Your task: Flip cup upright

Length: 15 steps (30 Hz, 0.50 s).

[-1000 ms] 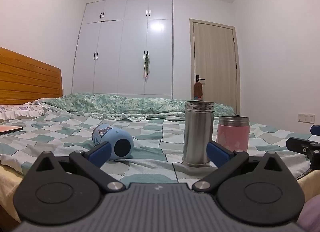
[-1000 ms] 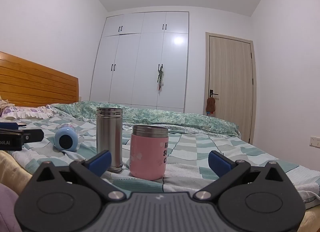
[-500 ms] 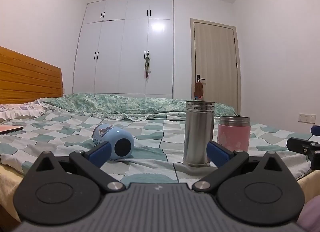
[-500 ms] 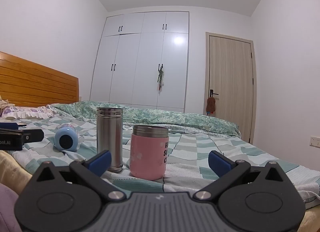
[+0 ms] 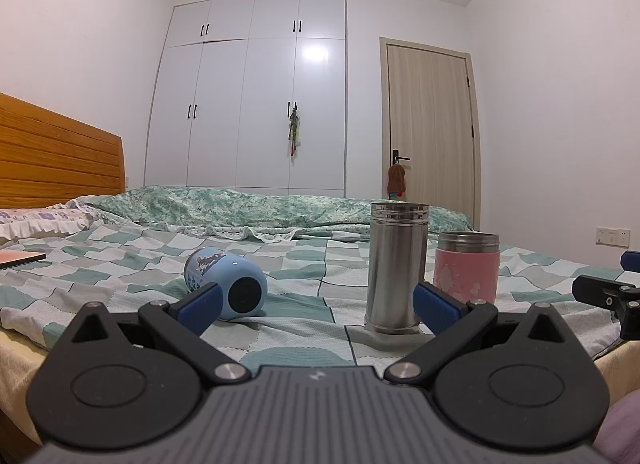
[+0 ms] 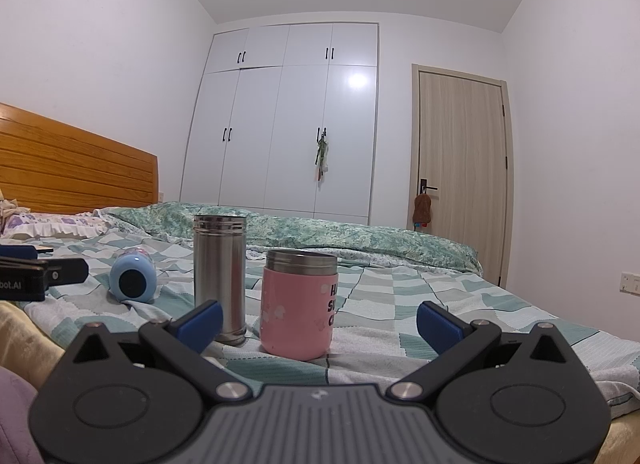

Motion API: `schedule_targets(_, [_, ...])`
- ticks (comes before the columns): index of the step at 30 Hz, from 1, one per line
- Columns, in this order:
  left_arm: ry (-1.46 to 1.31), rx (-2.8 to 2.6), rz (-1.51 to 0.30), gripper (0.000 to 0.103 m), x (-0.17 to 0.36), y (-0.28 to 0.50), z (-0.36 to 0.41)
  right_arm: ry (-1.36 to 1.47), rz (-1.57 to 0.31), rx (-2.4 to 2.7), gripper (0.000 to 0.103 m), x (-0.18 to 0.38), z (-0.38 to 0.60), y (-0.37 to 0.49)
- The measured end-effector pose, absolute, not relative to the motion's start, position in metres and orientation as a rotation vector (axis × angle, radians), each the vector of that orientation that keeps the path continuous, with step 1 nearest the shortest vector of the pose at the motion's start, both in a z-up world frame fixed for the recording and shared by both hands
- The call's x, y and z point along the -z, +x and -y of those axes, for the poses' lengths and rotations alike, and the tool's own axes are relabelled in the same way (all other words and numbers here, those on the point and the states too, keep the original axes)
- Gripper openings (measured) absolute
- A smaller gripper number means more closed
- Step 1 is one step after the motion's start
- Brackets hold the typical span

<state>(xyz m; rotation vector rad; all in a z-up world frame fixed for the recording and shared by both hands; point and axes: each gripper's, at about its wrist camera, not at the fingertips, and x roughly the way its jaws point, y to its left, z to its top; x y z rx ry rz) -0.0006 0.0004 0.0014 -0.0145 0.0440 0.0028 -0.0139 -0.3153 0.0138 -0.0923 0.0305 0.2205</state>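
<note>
Both grippers spread wide, holding nothing: left gripper (image 5: 316, 300) and right gripper (image 6: 318, 320) low over near edge of bed (image 5: 304, 260). Blue cup (image 5: 226, 282) lies on its side on checkered cover, left of steel flask (image 5: 396, 268), apart from it, dark round base facing cam. Pink jar (image 6: 298, 304) upright just right of flask, slightly nearer to right gripper. Left gripper's left pad (image 5: 200, 302) overlaps cup in view; contact cannot tell.
</note>
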Motion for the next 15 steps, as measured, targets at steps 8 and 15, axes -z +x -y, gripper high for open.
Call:
schedule_targets(8, [-0.015, 0.000, -0.043, 0.103, -0.0020, -0.0015, 0.0009, -0.092, -0.030, -0.220, 0.103, -0.0138, 0.3152, -0.0139])
schedule_targets(15, [-0.015, 0.000, -0.043, 0.103, -0.0022, -0.0015, 0.0008, -0.092, -0.030, -0.221, 0.103, -0.0138, 0.3152, -0.0137])
